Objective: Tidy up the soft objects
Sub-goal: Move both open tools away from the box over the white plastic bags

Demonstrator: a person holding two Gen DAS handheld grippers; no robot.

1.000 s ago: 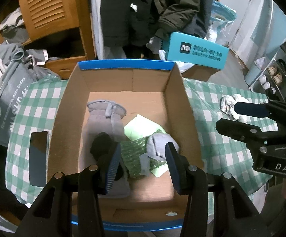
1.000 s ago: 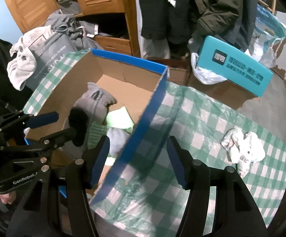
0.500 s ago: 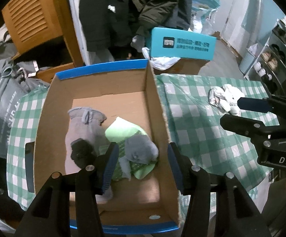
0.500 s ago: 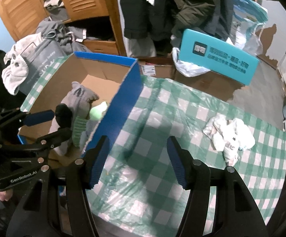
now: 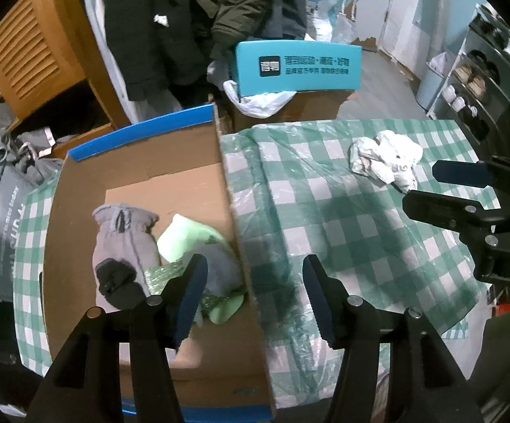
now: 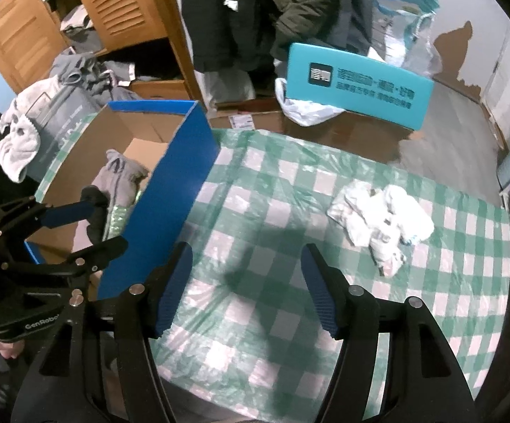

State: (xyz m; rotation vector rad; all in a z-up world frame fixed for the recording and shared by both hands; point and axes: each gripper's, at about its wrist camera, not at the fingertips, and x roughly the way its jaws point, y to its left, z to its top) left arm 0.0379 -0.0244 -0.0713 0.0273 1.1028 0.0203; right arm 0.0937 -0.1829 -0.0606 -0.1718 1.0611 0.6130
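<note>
A cardboard box (image 5: 78,183) with blue rim stands on the left of the checked table (image 5: 343,232). In it lie a grey glove (image 5: 124,236), a light green sock (image 5: 188,239) and a grey-and-green sock (image 5: 219,271). A crumpled white cloth (image 5: 385,162) lies on the table at the far right; it also shows in the right wrist view (image 6: 381,218). My left gripper (image 5: 255,282) is open and empty above the box's right wall. My right gripper (image 6: 246,282) is open and empty above the table, left of and nearer than the cloth.
A teal box (image 6: 357,84) rests on cartons behind the table. Dark coats (image 6: 255,7) hang behind. A wooden cabinet (image 5: 36,56), a grey bag (image 5: 1,204) and a white towel (image 6: 18,144) are at the left. A metal shelf (image 5: 480,81) stands far right.
Both grippers have moved to the right, away from the box's inside and toward the white cloth. Both stay open and empty. The items in the box have not moved.
</note>
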